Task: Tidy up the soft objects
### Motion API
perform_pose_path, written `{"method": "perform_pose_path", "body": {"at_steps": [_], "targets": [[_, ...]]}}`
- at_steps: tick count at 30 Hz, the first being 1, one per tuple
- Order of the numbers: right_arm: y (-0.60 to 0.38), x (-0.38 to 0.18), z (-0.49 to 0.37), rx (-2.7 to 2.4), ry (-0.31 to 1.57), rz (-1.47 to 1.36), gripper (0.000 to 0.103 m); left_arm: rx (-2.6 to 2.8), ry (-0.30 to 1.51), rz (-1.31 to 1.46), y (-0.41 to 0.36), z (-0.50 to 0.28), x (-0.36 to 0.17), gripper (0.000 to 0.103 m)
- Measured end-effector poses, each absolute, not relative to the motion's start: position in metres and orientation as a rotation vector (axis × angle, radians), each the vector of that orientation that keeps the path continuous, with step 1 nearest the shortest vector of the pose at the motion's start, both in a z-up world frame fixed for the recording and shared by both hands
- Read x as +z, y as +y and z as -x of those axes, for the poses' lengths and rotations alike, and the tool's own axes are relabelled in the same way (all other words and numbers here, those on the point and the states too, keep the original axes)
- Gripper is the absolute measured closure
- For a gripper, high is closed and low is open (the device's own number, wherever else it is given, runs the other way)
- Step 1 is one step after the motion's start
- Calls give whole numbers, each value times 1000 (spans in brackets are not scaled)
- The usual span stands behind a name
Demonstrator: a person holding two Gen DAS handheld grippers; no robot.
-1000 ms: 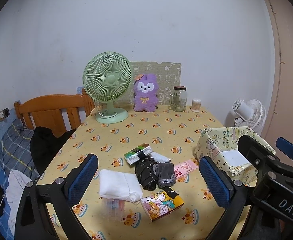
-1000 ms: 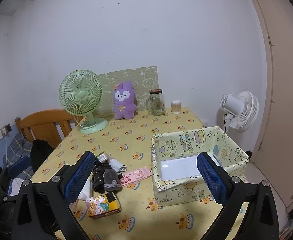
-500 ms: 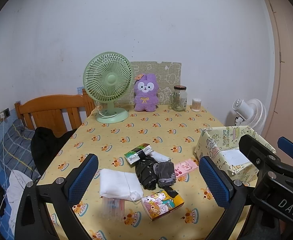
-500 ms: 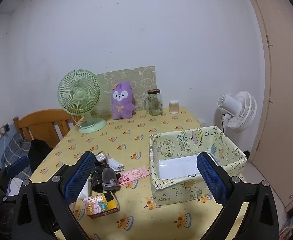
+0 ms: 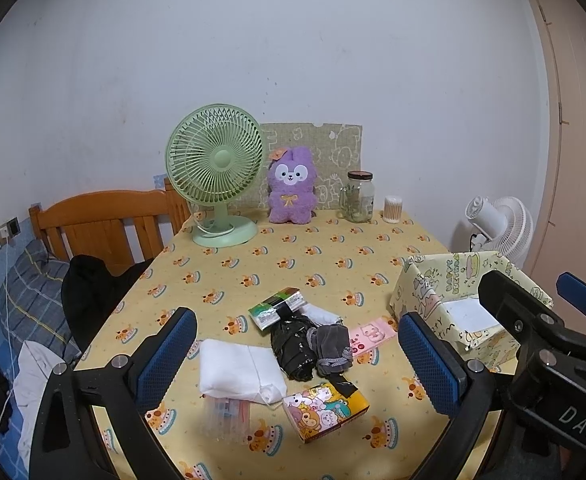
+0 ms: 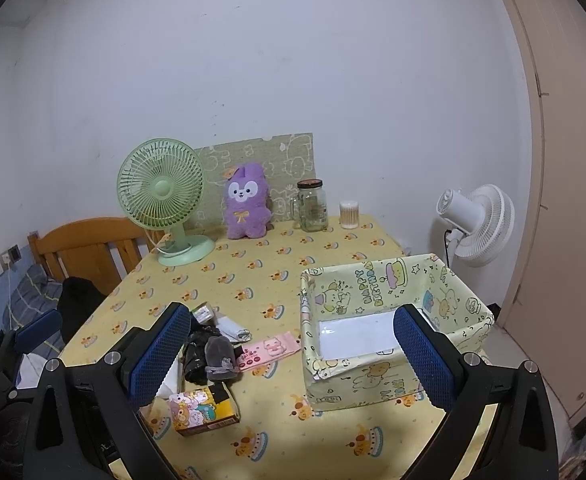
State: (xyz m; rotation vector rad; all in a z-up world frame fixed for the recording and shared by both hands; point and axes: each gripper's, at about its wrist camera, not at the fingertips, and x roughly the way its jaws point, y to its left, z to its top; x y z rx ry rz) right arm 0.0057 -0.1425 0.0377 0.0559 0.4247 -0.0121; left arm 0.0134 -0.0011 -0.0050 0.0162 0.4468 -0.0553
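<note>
A pile lies near the table's front: a white cloth pack (image 5: 239,372), a black crumpled bag (image 5: 291,344), a grey pouch (image 5: 331,346) (image 6: 221,354), a pink packet (image 5: 371,334) (image 6: 271,350), a cartoon tissue box (image 5: 325,406) (image 6: 203,410) and a green pack (image 5: 277,306). A yellow fabric box (image 6: 393,328) (image 5: 469,292) stands at the right, empty but for a white sheet. A purple plush (image 5: 291,186) (image 6: 247,202) sits at the back. My left gripper (image 5: 293,360) and right gripper (image 6: 289,356) hover open and empty above the front edge.
A green desk fan (image 5: 217,172), a glass jar (image 5: 359,196) and a cotton swab tub (image 5: 393,209) stand at the back of the yellow tablecloth (image 5: 293,264). A wooden headboard (image 5: 101,220) and bedding are on the left. A white floor fan (image 6: 475,222) stands at the right.
Both grippers have risen and drawn back slightly, so the table sits a little lower and smaller in view. Nothing on the table has moved.
</note>
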Motion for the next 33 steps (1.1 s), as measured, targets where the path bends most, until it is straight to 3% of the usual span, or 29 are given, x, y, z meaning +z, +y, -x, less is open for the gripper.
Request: {"method": "perform_pose_path", "body": {"at_steps": [33], "targets": [[-124, 28, -8, 23, 409, -59, 0, -73, 453, -7, 6, -20, -12, 7]]}}
